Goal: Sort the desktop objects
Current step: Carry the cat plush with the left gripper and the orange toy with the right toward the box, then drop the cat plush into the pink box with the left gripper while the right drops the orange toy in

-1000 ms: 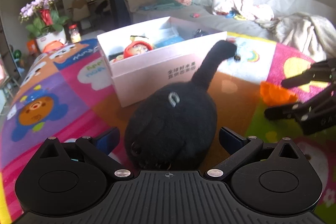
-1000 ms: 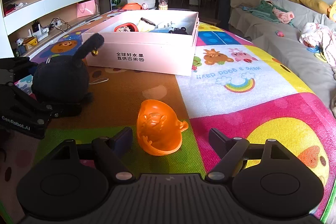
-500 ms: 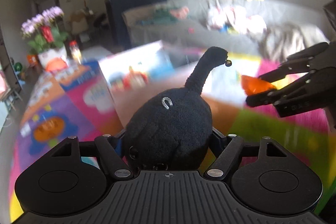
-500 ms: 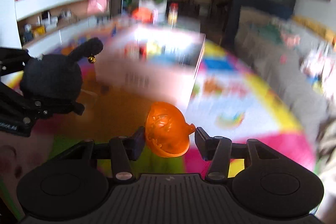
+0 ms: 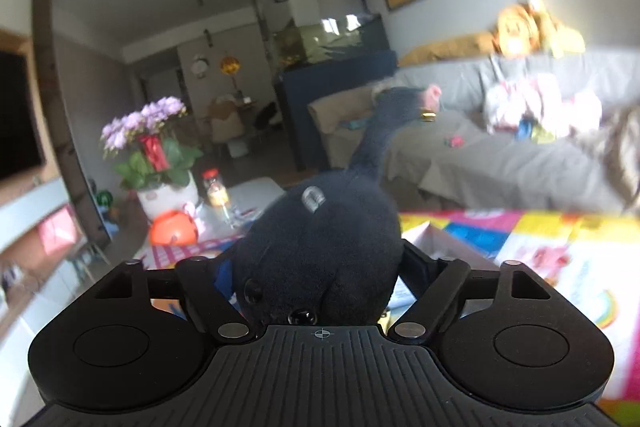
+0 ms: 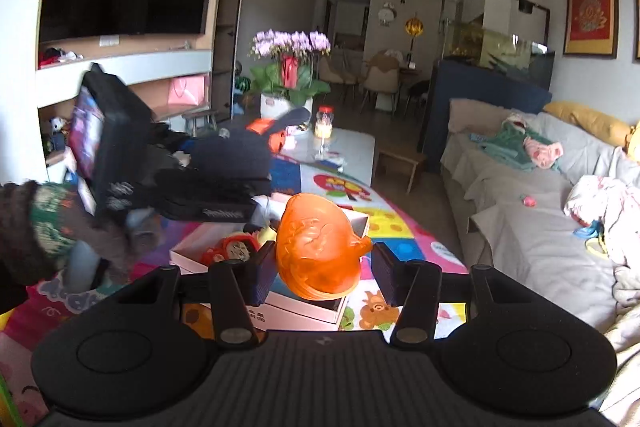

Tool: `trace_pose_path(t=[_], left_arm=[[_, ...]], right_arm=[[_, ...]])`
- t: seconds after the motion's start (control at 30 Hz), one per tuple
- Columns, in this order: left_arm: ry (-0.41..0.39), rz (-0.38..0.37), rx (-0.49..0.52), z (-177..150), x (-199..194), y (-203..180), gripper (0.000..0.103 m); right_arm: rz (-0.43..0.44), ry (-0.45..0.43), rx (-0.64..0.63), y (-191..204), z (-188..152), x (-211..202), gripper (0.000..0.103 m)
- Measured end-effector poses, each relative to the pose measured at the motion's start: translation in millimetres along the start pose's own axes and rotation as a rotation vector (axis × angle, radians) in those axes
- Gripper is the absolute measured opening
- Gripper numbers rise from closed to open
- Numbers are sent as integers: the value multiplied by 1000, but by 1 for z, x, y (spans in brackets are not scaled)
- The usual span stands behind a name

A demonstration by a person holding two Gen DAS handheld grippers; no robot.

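Left gripper: clamped on the black plush toy, its jaws having just been widening around it.
Right gripper: closed on the orange toy, held aloft.
White box: seen under the orange toy, at 7 o'clock from it, on the colourful mat.

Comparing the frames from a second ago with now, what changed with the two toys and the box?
Both toys left the mat. The left hand-held gripper closed on the black plush toy, then eased slightly wider, and lifted it. The right hand-held gripper closed on the orange plastic toy and raised it over the white box. The box and its contents stayed put.
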State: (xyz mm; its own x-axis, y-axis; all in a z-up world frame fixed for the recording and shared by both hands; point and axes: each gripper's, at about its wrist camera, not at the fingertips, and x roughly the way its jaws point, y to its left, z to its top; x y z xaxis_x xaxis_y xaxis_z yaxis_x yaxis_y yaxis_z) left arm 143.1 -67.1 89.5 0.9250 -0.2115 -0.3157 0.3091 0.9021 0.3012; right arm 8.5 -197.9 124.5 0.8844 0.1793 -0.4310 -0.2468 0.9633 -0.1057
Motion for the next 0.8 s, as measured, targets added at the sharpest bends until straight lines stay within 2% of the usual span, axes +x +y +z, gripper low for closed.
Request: trace_pose_path(t=[0.07, 0.23, 0.37, 0.47, 0.5, 0.53, 0.6, 0.67, 0.73, 0.8], left_arm=[[36, -9, 37, -10, 10, -10, 91], [72, -120, -83, -39, -23, -2, 98], [112, -169, -121, -56, -52, 4, 100], [136, -171, -143, -66, -65, 10, 101], [139, -171, -157, -68, -69, 14, 101], [140, -170, -174, -72, -73, 18, 102], [143, -156, -216, -81, -81, 26, 102], [153, -137, -269, -89, -85, 33, 103], [167, -140, -333, -97, -85, 41, 103], [177, -145, -387, -105, -84, 47, 103]], right_arm=[[-11, 17, 11, -2, 2, 12, 51], [-2, 61, 38, -10, 7, 42, 51], [47, 107, 76, -9, 18, 77, 51], [75, 133, 102, -4, 23, 104, 51], [75, 137, 99, -2, 24, 113, 53], [72, 144, 92, 1, 26, 121, 62], [54, 145, 83, 11, 30, 130, 72], [53, 133, 42, 23, 37, 139, 73], [75, 128, 6, 36, 45, 152, 82], [114, 150, 23, 43, 57, 170, 83]])
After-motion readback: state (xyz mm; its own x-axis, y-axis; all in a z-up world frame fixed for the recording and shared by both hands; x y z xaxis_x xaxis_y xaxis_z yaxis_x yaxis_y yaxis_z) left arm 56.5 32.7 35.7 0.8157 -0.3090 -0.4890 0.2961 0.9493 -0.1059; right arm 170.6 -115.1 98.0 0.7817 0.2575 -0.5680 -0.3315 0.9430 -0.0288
